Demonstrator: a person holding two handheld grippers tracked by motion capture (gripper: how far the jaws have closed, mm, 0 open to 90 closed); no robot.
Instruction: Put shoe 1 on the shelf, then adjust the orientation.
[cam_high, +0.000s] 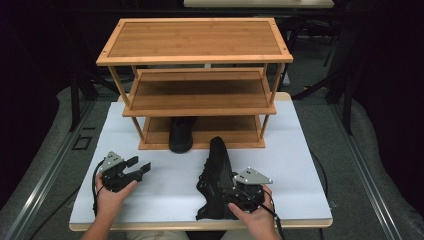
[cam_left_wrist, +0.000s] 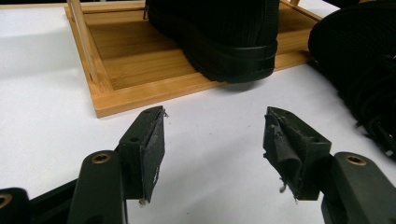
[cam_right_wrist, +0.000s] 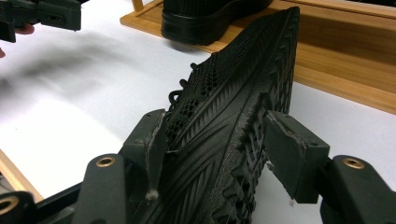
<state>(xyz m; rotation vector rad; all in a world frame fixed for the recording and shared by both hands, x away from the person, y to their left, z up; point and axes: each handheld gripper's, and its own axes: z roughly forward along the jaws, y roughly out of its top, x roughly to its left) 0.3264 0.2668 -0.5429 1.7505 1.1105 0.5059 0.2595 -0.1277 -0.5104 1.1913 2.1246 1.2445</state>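
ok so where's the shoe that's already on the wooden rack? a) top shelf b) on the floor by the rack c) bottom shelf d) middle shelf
c: in the high view the black shoe on the rack sits on the bottom shelf of the wooden rack, heel poking over the front edge; the top and middle shelves are bare.

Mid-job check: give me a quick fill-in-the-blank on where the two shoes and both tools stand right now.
1. One black shoe stands on the rack's ____ shelf.
2. The other shoe lies on its ____ on the white table.
3. That shoe sits between the jaws of the ____ tool.
4. The left tool has ____ between its jaws.

Missing words: bottom; side; right; nothing
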